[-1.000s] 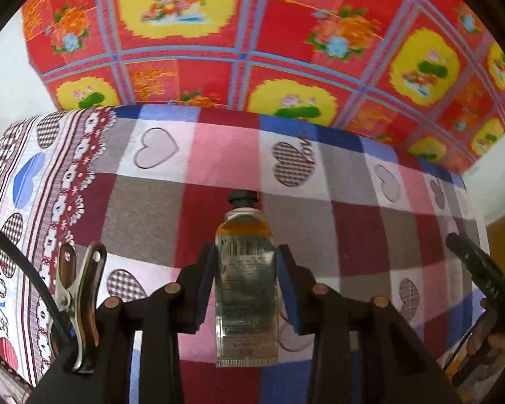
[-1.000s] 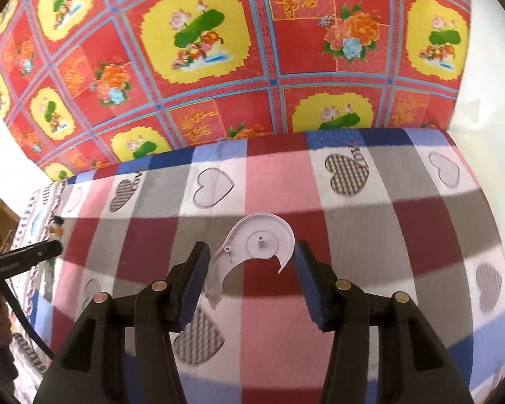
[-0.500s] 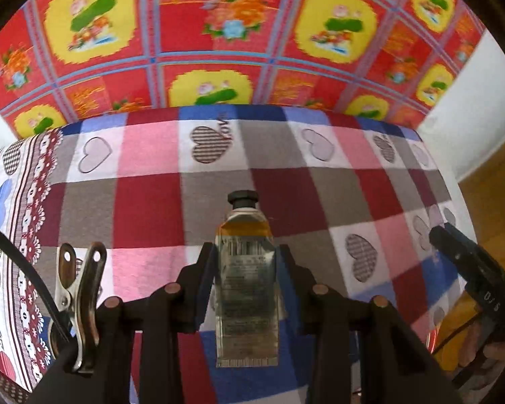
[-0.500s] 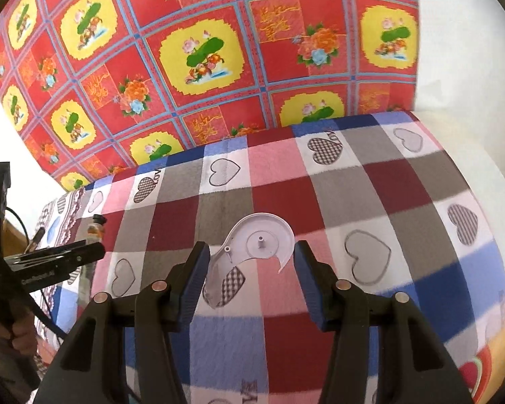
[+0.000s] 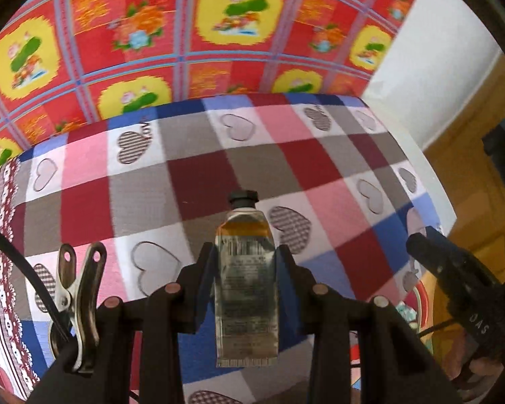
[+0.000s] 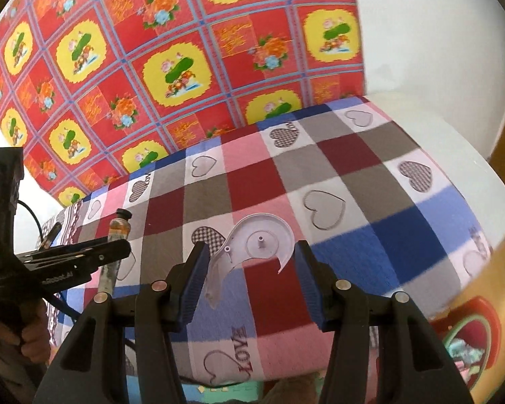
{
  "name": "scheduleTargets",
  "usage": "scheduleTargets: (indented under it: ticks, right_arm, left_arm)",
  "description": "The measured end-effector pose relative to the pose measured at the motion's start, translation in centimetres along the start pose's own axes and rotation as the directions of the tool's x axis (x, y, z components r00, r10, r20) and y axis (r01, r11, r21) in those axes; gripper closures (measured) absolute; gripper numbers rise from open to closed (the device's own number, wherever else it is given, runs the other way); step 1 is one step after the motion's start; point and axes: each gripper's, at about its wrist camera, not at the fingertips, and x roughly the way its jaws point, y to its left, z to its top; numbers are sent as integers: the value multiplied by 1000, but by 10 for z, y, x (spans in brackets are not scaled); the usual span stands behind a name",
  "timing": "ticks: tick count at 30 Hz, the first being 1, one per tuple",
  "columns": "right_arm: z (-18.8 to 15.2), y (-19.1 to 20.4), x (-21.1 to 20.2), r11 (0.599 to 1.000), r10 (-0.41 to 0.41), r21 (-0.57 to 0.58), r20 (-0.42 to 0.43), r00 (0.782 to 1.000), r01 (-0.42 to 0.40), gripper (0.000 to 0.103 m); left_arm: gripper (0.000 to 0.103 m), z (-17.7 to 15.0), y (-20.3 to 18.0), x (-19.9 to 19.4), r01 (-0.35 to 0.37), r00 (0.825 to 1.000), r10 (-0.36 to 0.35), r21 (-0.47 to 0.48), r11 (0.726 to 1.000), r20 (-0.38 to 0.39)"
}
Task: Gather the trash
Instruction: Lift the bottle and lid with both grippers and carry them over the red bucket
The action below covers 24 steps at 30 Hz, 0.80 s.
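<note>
tube (image 5: 246,289) clamped in left claw (image 5: 246,269), above checked cloth (image 5: 198,185) edge.

tube (image 5: 246,282) label blurred, perhaps unreadable, colourful tray (image 6: 468,340) cut off

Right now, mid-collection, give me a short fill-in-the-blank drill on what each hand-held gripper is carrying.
1. The left hand-held gripper is shut on a flattened ____ with a black cap.
2. The right hand-held gripper holds a clear plastic ____-shaped piece.
3. The tablecloth squares carry ____ shapes.
4. The tube cap points ____ from the camera.

Missing: tube; disc; heart; away
</note>
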Motion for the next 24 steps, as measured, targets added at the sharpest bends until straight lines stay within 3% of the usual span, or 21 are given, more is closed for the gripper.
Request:
scheduleTargets:
  ticks: [11,24]
  right_arm:
    - [-30,-29,-43,994,-59,94,42,997,55,50]
    - [-69,-79,-95,965,-169,216,76,983,149,50]
  left_arm:
    - [65,-15,-60,0,75,997,-71,146,986,-31]
    - [65,-37,-146,1,176,984,-160,324,930,-76]
